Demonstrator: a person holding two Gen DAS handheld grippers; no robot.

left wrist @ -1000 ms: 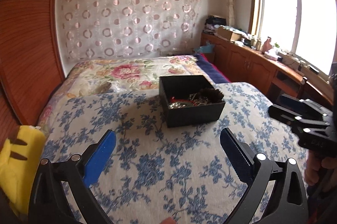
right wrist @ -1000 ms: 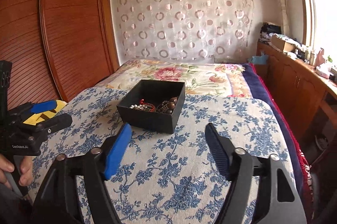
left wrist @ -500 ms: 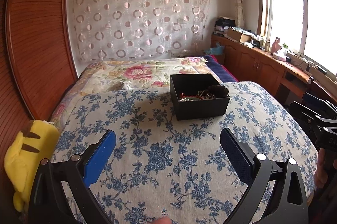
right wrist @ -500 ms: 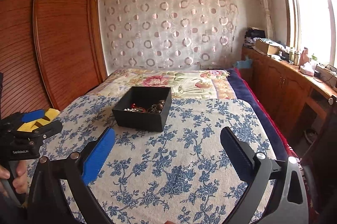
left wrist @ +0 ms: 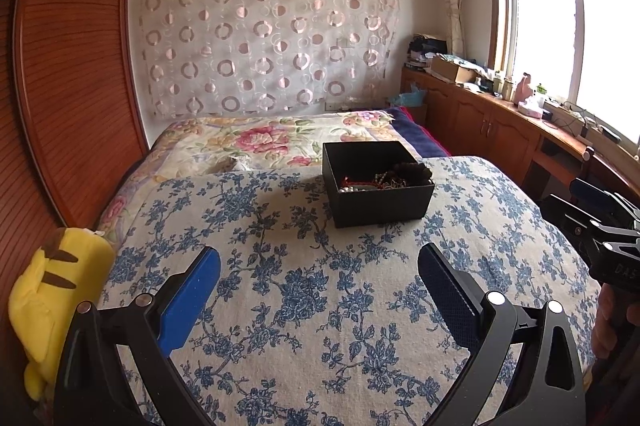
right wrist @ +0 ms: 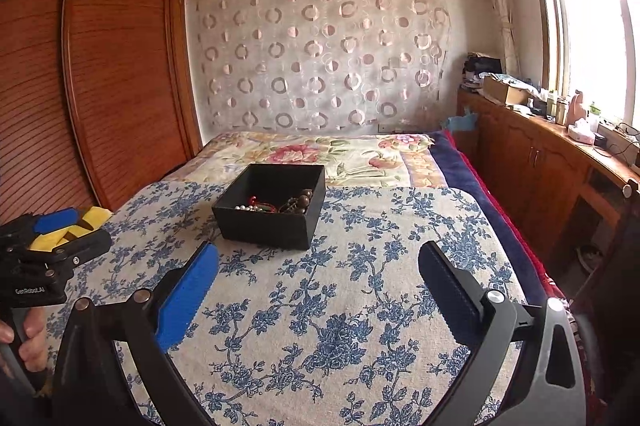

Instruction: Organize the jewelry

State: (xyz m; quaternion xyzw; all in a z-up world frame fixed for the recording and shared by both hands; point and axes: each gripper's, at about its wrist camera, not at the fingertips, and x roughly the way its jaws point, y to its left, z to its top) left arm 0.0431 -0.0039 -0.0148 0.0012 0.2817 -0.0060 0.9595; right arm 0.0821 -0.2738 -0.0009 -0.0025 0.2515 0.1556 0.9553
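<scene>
An open black box (left wrist: 378, 181) stands on the blue-flowered bedspread (left wrist: 304, 290), and it also shows in the right wrist view (right wrist: 272, 205). Inside lies a jumble of jewelry (left wrist: 384, 179): brown beads, a red cord, pale pearls (right wrist: 276, 203). My left gripper (left wrist: 318, 276) is open and empty, held back from the box over the bedspread. My right gripper (right wrist: 318, 276) is open and empty too, also well short of the box. Each gripper shows at the edge of the other's view, the right one (left wrist: 600, 226) and the left one (right wrist: 52, 238).
A yellow plush toy (left wrist: 44, 302) lies at the bed's left edge by a wooden wardrobe (left wrist: 60, 85). A floral quilt (left wrist: 280, 137) covers the far bed. Wooden cabinets (right wrist: 540, 161) with clutter run under the window on the right.
Both grippers have pulled back and risen away from the box, which now looks smaller and farther. The right gripper's jaws have opened wider.
</scene>
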